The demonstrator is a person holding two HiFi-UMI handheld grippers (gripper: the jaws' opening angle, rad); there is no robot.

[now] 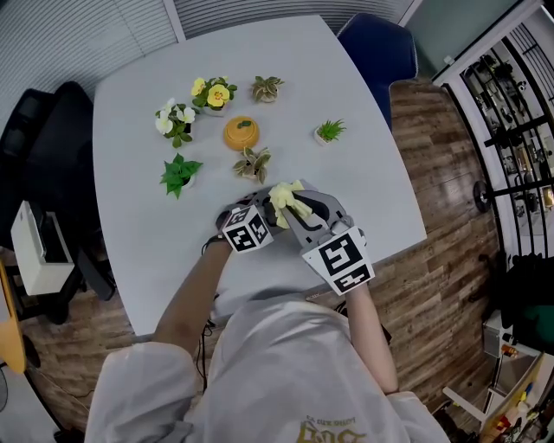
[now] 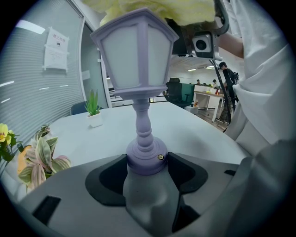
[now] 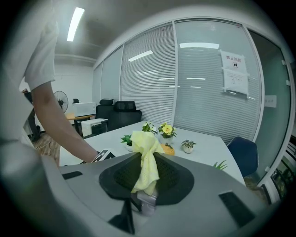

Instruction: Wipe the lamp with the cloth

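In the left gripper view a lilac lantern-shaped lamp (image 2: 138,60) stands upright, its round base (image 2: 145,159) clamped between the two dark pads of my left gripper (image 2: 145,167). A yellow cloth (image 2: 152,9) lies on the lamp's top. My right gripper (image 3: 145,185) is shut on that cloth (image 3: 145,157), which sticks up from between its jaws. In the head view the two grippers meet near the table's front edge: the left gripper (image 1: 249,221), the right gripper (image 1: 299,212), and the cloth (image 1: 286,199) bunched between them. The lamp itself is hidden there.
The white table (image 1: 363,173) holds several small potted plants, among them yellow flowers (image 1: 212,93) and a green plant (image 1: 179,173), and an orange dish (image 1: 241,132). A blue chair (image 1: 376,48) stands at the far right corner, and a black chair (image 1: 43,147) at the left.
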